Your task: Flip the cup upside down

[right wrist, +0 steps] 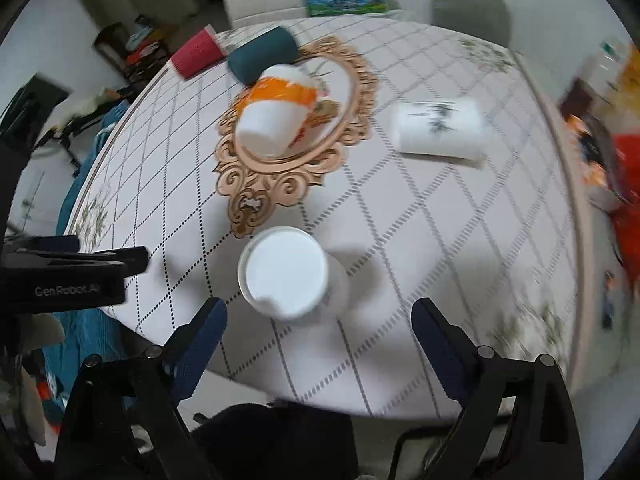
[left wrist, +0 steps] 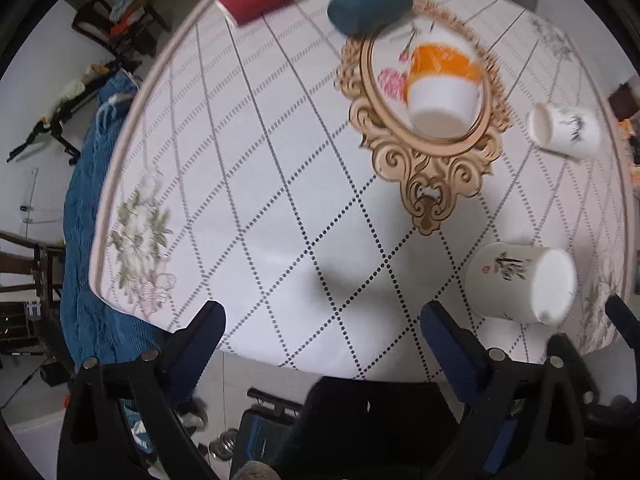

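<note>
A round tabletop (right wrist: 460, 240) under a diamond-check cloth is seen, with an ornate wooden placemat (right wrist: 296, 168) toward its far side carrying an orange-and-white cup (right wrist: 276, 116) set bottom-up. A white paper cup with black calligraphy (right wrist: 284, 272) is found bottom-up near the near edge; a white cup with a bamboo print (right wrist: 440, 128), a teal cup (right wrist: 262, 58) and a red cup (right wrist: 196, 56) are laid on their sides farther back. Both the left gripper (left wrist: 324, 340) and the right gripper (right wrist: 318, 328) are held wide apart, nothing between the fingers.
</note>
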Demonstrator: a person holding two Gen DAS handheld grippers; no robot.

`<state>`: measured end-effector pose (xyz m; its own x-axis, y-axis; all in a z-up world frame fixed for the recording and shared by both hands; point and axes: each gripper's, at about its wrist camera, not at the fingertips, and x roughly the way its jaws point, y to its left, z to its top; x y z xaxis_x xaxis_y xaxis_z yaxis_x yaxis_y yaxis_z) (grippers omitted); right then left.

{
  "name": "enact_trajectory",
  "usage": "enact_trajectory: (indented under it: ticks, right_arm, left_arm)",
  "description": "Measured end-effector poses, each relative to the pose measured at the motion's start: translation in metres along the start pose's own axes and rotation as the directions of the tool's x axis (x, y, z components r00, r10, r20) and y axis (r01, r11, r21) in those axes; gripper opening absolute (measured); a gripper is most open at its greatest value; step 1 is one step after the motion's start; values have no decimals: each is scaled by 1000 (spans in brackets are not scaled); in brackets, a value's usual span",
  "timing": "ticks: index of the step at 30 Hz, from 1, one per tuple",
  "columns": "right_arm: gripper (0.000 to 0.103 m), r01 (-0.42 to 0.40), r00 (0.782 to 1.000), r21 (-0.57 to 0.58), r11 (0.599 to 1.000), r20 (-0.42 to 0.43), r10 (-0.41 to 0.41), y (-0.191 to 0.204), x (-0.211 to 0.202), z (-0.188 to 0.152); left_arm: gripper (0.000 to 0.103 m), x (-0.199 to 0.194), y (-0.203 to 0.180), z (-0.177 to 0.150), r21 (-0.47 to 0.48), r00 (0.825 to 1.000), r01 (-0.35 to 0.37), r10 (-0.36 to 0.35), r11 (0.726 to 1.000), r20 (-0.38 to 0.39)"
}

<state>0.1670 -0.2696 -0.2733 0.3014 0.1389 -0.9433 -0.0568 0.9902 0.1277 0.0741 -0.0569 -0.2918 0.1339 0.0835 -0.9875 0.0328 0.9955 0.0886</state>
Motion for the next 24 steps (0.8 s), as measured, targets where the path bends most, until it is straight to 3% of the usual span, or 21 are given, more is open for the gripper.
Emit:
enact_trajectory:
  ticks: [7, 14, 24]
  right_arm:
    - [96, 153, 987, 89, 984, 27, -156, -6, -71, -24]
    - [96, 175, 975, 152, 973, 109, -193, 3, -156, -50]
    - [96, 170, 955, 168, 971, 215, -205, 19, -271, -80]
  left_arm:
    - [100, -67, 10, -23, 43, 990, 49, -54, 998, 128]
    - [100, -136, 15, -62, 116, 964, 100, -125, 988, 235]
    - [100, -220, 31, -104, 124, 931, 117, -152, 985, 332]
